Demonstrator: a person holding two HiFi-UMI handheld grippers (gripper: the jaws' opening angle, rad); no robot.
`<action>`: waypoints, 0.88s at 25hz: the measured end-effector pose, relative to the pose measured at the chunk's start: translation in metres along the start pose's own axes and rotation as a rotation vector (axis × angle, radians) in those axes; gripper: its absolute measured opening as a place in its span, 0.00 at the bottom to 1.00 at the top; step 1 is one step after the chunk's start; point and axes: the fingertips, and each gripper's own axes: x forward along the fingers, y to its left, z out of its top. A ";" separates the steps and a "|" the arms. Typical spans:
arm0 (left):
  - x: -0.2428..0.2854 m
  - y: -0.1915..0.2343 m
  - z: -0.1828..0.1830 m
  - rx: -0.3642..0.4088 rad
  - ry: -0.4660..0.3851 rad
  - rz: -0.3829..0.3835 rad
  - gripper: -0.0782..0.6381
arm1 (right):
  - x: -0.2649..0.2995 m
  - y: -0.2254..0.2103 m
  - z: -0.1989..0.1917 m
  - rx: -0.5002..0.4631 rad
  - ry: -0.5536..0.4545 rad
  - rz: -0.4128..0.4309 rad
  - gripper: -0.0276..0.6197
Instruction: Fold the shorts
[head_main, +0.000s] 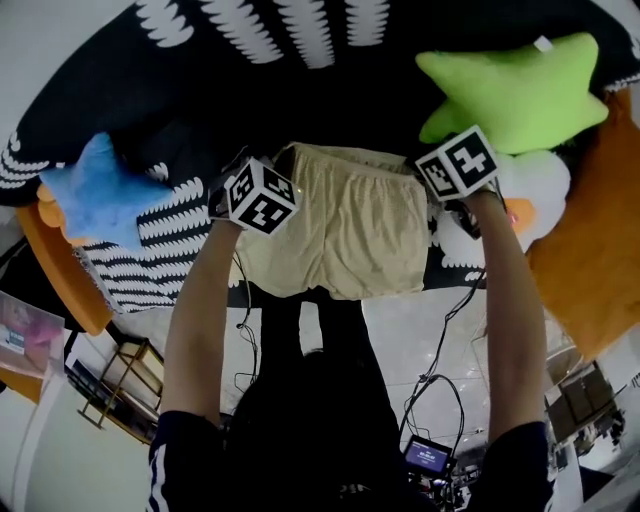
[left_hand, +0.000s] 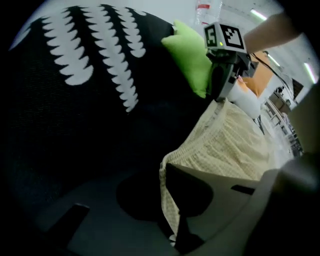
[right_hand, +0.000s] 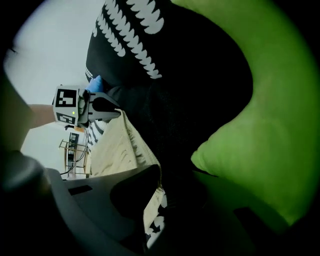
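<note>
Left hand-held gripper (left_hand: 169, 207) pinching shorts (head_main: 345, 235), right (right_hand: 152, 210) too

Head view overhead, gripper views close (shorts (head_main: 340, 230) shared)

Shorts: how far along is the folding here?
Done: the shorts lie spread flat on the black patterned cover, waistband away from the person, with no fold made. In hand: the left gripper and the right gripper each have their jaws shut on a waistband corner. Left: every fold; none has been started.
</note>
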 end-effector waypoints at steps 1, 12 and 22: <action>-0.005 0.009 0.004 -0.024 -0.028 0.010 0.16 | -0.004 -0.001 0.003 0.010 -0.016 0.002 0.10; 0.007 0.059 0.017 -0.039 0.001 0.101 0.16 | -0.020 -0.016 0.049 -0.041 -0.255 -0.098 0.14; 0.008 0.059 0.016 -0.030 0.005 0.087 0.16 | -0.033 0.037 0.028 -0.848 -0.097 -0.202 0.22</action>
